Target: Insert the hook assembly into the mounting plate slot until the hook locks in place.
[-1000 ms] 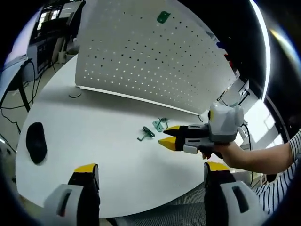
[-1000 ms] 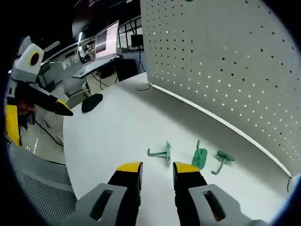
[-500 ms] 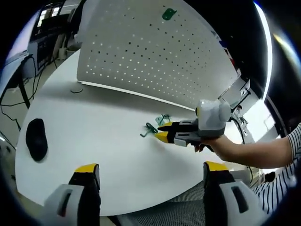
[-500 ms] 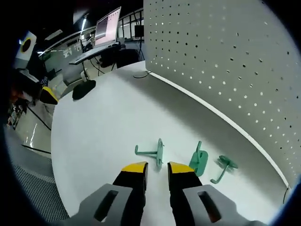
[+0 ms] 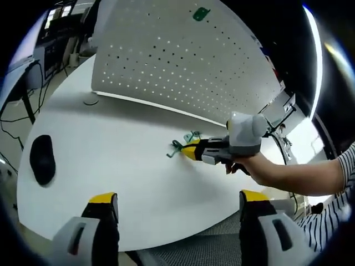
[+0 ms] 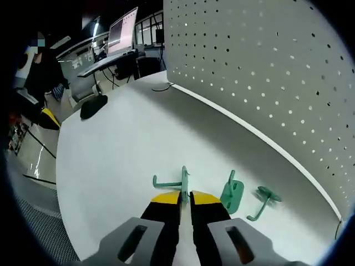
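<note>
— On the white table (image 6: 111,160), near the pegboard (image 6: 266,66), where was the hook (image 6: 176,182)?
— Clamped by the right gripper (image 6: 185,198); the left gripper (image 5: 175,200) stood wide apart, holding nothing.

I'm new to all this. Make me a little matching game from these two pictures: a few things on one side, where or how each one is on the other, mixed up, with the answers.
Things:
1. right gripper
2. left gripper
3. green hook on pegboard
4. dark mouse-shaped object

States or places:
A. hanging high on the white perforated board
B. lying on the white table near its edge
C. jaws wide apart, holding nothing
D. jaws closed on the plate of a green hook on the table

Pairs: 1-D, 2-C, 3-A, 4-B
</note>
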`<state>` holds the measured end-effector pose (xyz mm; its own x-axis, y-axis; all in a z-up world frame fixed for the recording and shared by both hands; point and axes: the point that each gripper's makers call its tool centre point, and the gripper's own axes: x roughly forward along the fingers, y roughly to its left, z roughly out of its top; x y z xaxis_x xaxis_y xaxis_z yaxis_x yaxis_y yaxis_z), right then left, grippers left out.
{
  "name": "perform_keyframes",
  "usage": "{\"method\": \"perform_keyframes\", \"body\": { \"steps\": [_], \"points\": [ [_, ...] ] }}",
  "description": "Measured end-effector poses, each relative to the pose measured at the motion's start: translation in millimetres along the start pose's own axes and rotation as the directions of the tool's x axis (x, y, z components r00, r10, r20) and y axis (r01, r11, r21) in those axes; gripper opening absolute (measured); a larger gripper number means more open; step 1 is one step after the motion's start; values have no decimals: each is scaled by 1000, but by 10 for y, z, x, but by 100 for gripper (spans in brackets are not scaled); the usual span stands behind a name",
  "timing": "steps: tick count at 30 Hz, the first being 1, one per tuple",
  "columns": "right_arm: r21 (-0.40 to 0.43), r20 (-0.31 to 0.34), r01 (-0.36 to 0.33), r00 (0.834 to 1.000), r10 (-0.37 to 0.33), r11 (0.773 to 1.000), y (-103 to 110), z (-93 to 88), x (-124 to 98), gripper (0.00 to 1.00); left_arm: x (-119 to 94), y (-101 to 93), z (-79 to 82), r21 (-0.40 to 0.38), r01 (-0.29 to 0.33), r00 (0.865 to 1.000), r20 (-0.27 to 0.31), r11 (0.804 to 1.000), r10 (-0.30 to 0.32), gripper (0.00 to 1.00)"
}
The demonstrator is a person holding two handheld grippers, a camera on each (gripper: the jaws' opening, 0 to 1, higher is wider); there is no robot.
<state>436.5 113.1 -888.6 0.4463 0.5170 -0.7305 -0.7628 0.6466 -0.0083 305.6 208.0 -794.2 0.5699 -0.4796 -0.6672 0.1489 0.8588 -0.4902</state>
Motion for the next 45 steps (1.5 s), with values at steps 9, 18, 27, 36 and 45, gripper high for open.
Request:
{"method": "perform_keyframes", "body": {
  "steps": [9, 18, 27, 36, 45],
  "points": [
    [-4, 26, 12, 1000, -12, 1000, -5, 71, -45, 2, 17, -69, 57, -8, 14, 1000, 11, 1000, -14, 92],
    [22, 64, 10, 998, -11, 1000, 12, 195, -143, 1, -14, -99, 140, -34, 26, 999, 44, 999, -24, 92],
    [42, 95, 7, 995, -11, 999, 47, 273, -292, 0, -52, -131, 189, -77, 47, 996, 73, 996, -42, 90],
    [32, 192, 22, 981, -27, 999, 67, 512, -596, 0, -43, -162, 342, -117, 76, 992, 110, 990, -63, 89],
    [26, 315, 33, 948, -39, 999, 131, 800, -1029, 0, -20, -298, 520, -190, 140, 982, 156, 972, -111, 86]
  ]
}}
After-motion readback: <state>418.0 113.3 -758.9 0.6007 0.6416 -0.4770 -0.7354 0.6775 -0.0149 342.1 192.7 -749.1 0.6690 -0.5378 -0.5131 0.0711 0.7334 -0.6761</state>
